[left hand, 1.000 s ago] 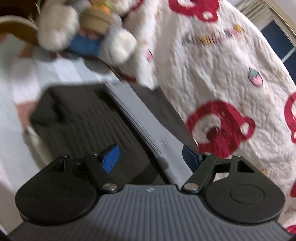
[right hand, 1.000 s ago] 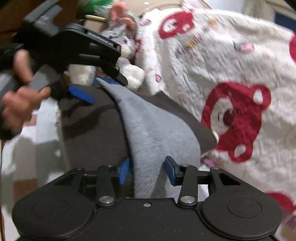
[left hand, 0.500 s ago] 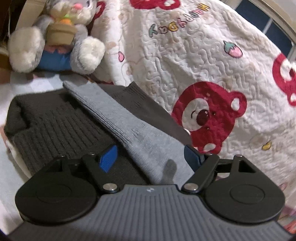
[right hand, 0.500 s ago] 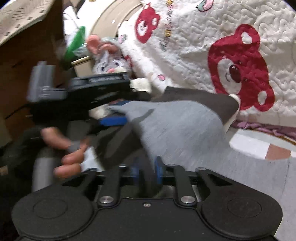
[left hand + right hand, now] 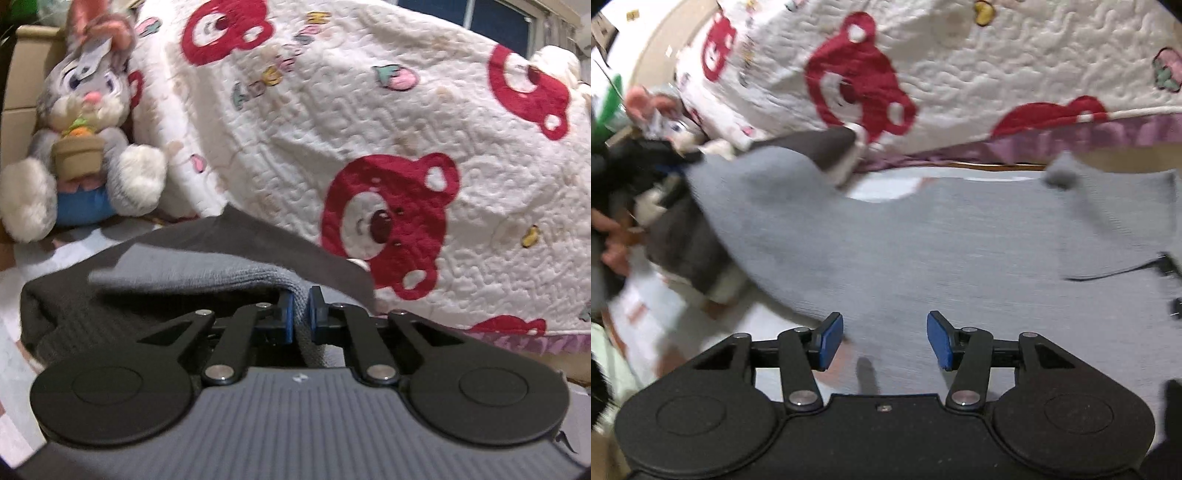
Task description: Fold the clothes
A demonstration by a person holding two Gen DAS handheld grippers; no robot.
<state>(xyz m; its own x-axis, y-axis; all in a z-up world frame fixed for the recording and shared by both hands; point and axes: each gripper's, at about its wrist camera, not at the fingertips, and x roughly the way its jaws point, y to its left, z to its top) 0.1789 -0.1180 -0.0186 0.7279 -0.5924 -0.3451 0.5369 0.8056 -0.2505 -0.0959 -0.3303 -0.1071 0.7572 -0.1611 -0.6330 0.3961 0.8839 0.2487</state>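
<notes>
A grey garment (image 5: 192,273) lies draped over a folded dark knit sweater (image 5: 85,317) on the bed. My left gripper (image 5: 302,306) is shut on a fold of the grey cloth, which is pinched between its blue pads. In the right wrist view the grey garment (image 5: 923,236) spreads wide across the bed, its left end on the dark sweater (image 5: 683,243). My right gripper (image 5: 885,334) hovers over its near edge with jaws opening. The cloth lies below them and the pads press on nothing. A person's hand (image 5: 613,236) shows blurred at the far left.
A white quilt with red bears (image 5: 388,129) is heaped behind the clothes. A plush rabbit (image 5: 85,122) sits at the back left against a cardboard box (image 5: 18,74). Pale patterned bedsheet (image 5: 646,306) shows around the sweater.
The left jaws closed onto the grey cloth and lifted it a little. The right gripper let go of it, swung right over the spread garment and opened its jaws.
</notes>
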